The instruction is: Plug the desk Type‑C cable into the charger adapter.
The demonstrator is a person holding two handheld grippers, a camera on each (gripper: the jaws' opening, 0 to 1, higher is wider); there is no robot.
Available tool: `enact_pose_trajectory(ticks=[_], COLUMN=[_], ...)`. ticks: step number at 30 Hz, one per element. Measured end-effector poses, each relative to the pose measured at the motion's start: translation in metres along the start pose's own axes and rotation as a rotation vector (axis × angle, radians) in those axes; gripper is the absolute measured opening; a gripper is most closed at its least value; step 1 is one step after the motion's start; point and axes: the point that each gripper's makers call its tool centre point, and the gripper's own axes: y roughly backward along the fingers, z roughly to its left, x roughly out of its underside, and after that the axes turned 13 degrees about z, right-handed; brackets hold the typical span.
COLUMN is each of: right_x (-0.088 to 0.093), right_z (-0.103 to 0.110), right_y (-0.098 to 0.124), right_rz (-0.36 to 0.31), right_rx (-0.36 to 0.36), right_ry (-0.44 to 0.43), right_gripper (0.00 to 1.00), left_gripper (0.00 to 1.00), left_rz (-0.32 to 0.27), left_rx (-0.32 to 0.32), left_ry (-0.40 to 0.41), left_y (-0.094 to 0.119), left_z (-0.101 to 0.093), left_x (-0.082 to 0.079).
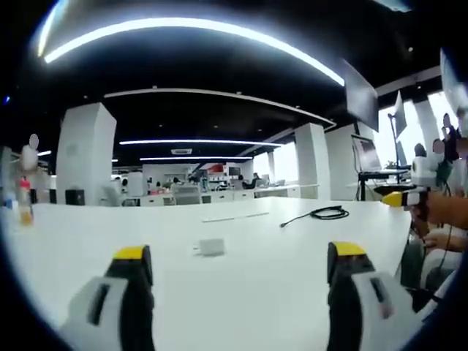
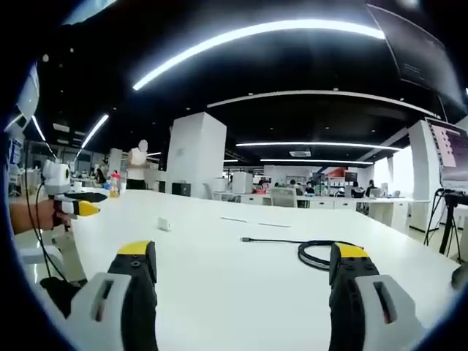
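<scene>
In the left gripper view, the left gripper [image 1: 239, 263] is seen low over the white desk [image 1: 278, 292], its yellow-tipped jaws set wide apart with nothing held between them. Just beyond the jaws, the small white charger adapter [image 1: 211, 247] lies flat on the desk; no writing can be read on it. Farther off to the right, the coiled black Type-C cable [image 1: 327, 213] rests on the desk, its free end stretched out toward the left.

In the right gripper view, the right gripper [image 2: 241, 263] is likewise spread open and empty. The cable coil [image 2: 316, 254] lies just beside the right-hand jaw, with its plug end [image 2: 246, 239] pointing left. The adapter [image 2: 164, 224] is seen well apart from it, farther left. No label is legible anywhere.
</scene>
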Motion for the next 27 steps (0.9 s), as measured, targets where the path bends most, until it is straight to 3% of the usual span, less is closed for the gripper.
enact_pose_trajectory(ticks=[27], right_x=[0.0015], right_z=[-0.0006], right_y=[-0.0003], right_rz=[0.001], right_rx=[0.003], right_ry=[-0.008], right_gripper=[1.0], left_gripper=[1.0], left_rz=[0.012], left_rx=[-0.013], left_ry=[0.008], left_y=[0.0024], left_z=[0.003], left_x=[0.0055])
